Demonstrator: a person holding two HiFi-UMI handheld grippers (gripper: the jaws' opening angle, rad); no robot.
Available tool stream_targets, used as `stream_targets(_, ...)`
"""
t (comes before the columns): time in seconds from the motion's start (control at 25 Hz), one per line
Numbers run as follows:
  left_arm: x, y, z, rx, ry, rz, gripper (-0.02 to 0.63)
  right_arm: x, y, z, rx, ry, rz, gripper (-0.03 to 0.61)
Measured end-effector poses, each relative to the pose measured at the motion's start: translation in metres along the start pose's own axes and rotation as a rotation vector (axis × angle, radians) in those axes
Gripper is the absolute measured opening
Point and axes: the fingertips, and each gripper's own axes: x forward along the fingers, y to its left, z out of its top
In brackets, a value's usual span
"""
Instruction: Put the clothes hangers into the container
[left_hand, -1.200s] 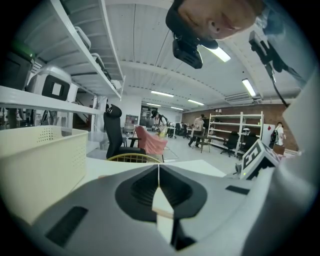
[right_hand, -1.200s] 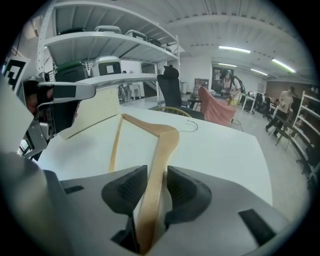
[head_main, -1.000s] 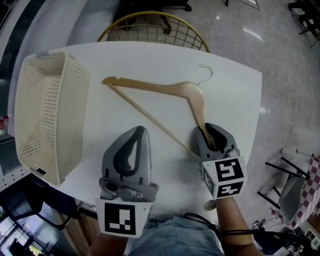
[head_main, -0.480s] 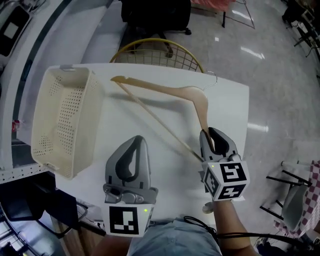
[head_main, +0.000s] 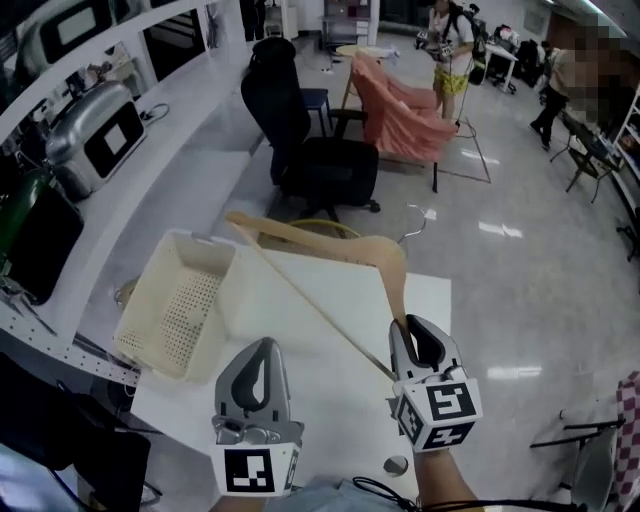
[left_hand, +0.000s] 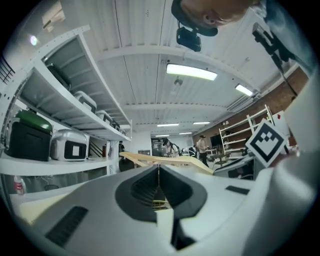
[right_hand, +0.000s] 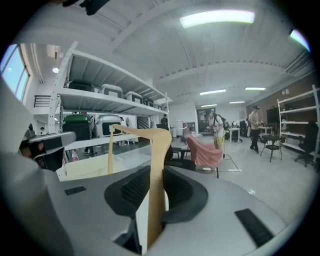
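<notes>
Shelving with cased equipment (head_main: 90, 110) runs down the left of a big workshop, and a black office chair (head_main: 315, 150) stands just past the white table (head_main: 335, 410) I'm working over.

On my right gripper (head_main: 414, 330) the jaws are clamped on the wooden hanger (head_main: 310, 232). They have just been closing a little, with the hanger's short arm between them. In the right gripper view that arm rises straight up out of the pads (right_hand: 125, 192), then bends off left towards the far tip. From the head view the hanger hangs tilted in the air above the table, its metal hook (head_main: 410, 215) pointing away from me. The long bottom bar slants from the gripper up to the far tip, which shows just beyond the basket's far corner.

My left gripper (head_main: 262, 350) sits beside it over the table's near side, jaws pressed together with nothing in them. The hanger crosses its view well beyond the tips.

At the table's left edge sits the cream perforated basket (head_main: 180, 310), tilted towards me in the frame. All I can see inside is its bare, hole-punched floor.
</notes>
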Motion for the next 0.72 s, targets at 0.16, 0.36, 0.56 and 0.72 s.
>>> stream_targets(0.16, -0.022, -0.007, 0.032, 0.029, -0.059, 0.040, 0.014, -0.033, 0.003, 0.018, -0.019, -0.053, 0.017, 0.088)
stream_targets(0.36, -0.046, -0.014, 0.058, 0.068, -0.117, 0.067, 0.014, -0.057, 0.006, 0.029, -0.036, -0.095, 0.031, 0.089)
stream_targets(0.56, -0.069, -0.021, 0.064, 0.077, -0.108, 0.092, 0.014, -0.072, 0.011, 0.024, -0.038, -0.102, 0.057, 0.088)
stream_targets(0.72, -0.084, -0.024, 0.066, 0.063, -0.078, 0.104, 0.014, -0.076, 0.020, 0.018, -0.036, -0.100, 0.089, 0.089)
